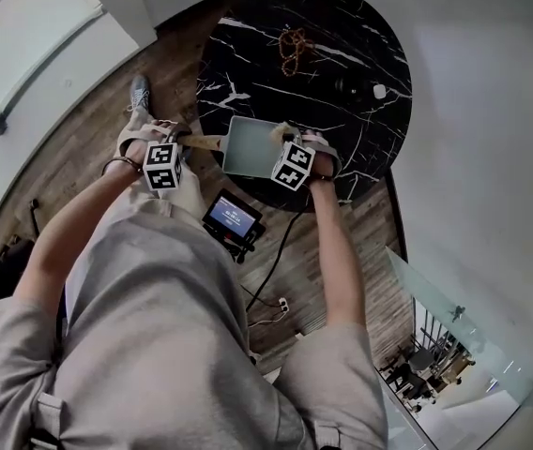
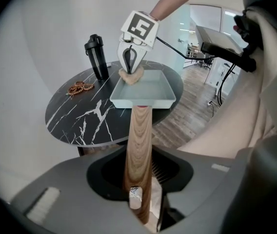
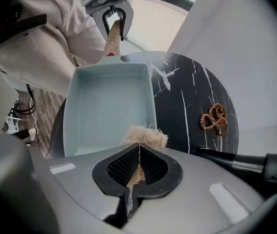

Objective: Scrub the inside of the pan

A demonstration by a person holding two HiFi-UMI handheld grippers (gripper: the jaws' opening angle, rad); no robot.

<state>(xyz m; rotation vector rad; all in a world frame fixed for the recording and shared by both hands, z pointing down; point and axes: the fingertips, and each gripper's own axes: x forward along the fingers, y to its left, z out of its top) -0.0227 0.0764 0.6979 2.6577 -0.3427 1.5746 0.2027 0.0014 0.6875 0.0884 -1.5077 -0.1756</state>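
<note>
right gripper [image 3: 138,165]: jaws pinched fully together on a beige fibrous scrub pad [image 3: 146,135], with a tuft sticking out past the tips. the claw points straight down and the forearm comes in from the person's side in the head view.

the pad sits at one corner of the pale blue-green square pan [image 3: 107,108], right at the rim. can't tell if it's touching the pan floor or just over the wall.

key relation: seen from the right claw, the whole bare pan floor lies ahead of the pad, running toward the other hand. the pan's long axis, body plus handle, runs straight from the pad to the left gripper. my read is that the scrub stroke goes along that line, off the corner and down onto the floor. the right hand is the nearer one to the floor and is the free one.

far end of the pan: the light wood handle [image 2: 141,130] leaves the rim and runs into the left gripper [image 2: 139,194]. its jaws are partway closed, clamped on the handle end. the gripper is pitched steeply down along the handle line, with the wrist low at the table edge. it looks like the anchor hand, bracing the pan against the push.

the pan sits flat on the round black marble table [image 3: 187,106], at the edge nearest the person, with the handle overhanging the edge.

further back and well clear of the pan: a string of brown beads [image 3: 215,117] and a black bottle [image 2: 97,56]. neither is in the stroke path.

risk: pressing near the corner wall could tip or slide the pan if the handle grip is loose.
</note>
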